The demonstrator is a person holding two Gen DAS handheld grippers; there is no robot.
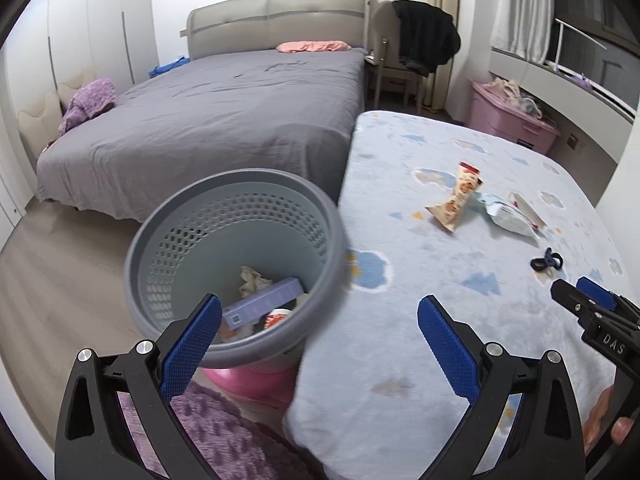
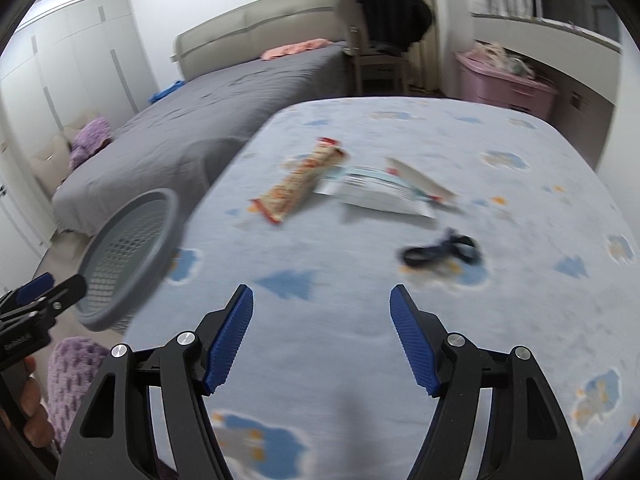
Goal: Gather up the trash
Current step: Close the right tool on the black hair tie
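Both our left tongs (image 1: 320, 344) and right tongs (image 2: 322, 336) gape empty; we should pinch the snack wrapper (image 2: 304, 180) mid-length, then carry it to the bin (image 1: 236, 264).

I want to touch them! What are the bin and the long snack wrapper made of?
The bin looks like hard grey plastic with a dull finish: its wall is moulded with rows of small holes under a smooth rim. The snack wrapper looks like thin, slightly shiny printed plastic film, twisted and crinkled on the blanket, with flat sealed ends. It might have a foil lining; that is not visible.
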